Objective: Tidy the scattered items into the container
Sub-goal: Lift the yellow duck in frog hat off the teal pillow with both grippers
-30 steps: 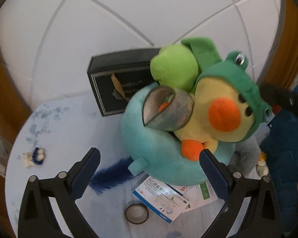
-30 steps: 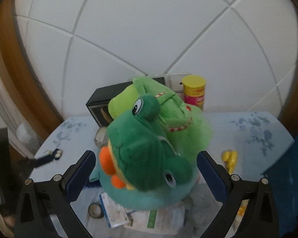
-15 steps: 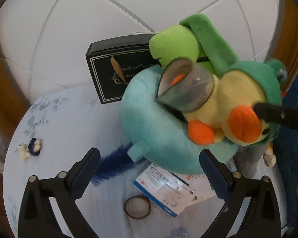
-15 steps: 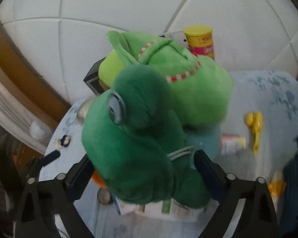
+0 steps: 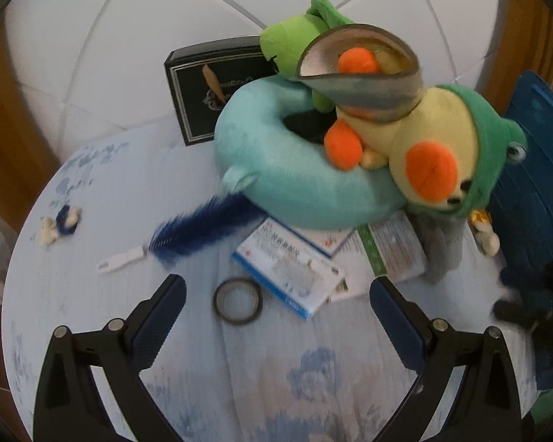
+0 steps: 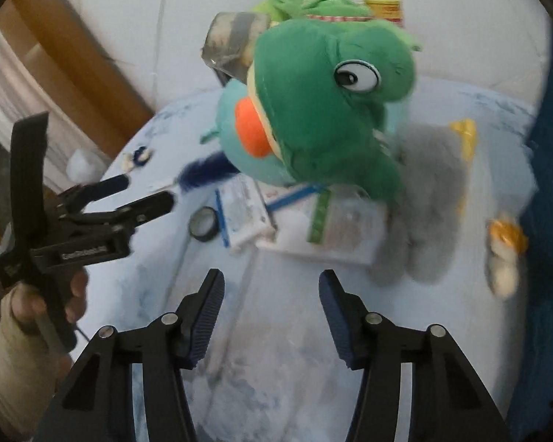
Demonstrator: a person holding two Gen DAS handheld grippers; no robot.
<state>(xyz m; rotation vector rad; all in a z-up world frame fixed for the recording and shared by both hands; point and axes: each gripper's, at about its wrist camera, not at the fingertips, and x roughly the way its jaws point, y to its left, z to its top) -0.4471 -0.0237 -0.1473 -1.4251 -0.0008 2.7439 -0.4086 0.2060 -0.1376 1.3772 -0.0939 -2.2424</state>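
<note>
A plush duck in a green frog hood [image 5: 442, 154] [image 6: 324, 103] leans over the right side of a teal ring pillow [image 5: 287, 169] [image 6: 239, 140]. A grey tape roll [image 5: 365, 81] rests on top of it. In front lie a dark tape ring [image 5: 237, 302] [image 6: 202, 223], a medicine box [image 5: 287, 272] [image 6: 243, 217], a leaflet [image 5: 394, 243] and a blue feather brush [image 5: 202, 228]. My left gripper [image 5: 276, 309] [image 6: 149, 188] is open just short of the tape ring. My right gripper [image 6: 271, 313] is open and holds nothing, short of the papers. A blue container [image 5: 534, 169] [image 6: 549, 184] stands at the right.
A black box [image 5: 210, 84] stands behind the pillow. A small blue-and-white toy [image 5: 61, 221] lies at the far left. A grey plush [image 6: 427, 202], a yellow item [image 6: 464, 136], a small figure [image 6: 505, 254] and a yellow can [image 6: 383, 7] are on the right. A hand [image 6: 37, 305] holds the left gripper.
Both grippers have drawn back from the plush pile. The duck has tipped to the right across the pillow. My right gripper's fingers, earlier on either side of the plush, now stand clear and closer together.
</note>
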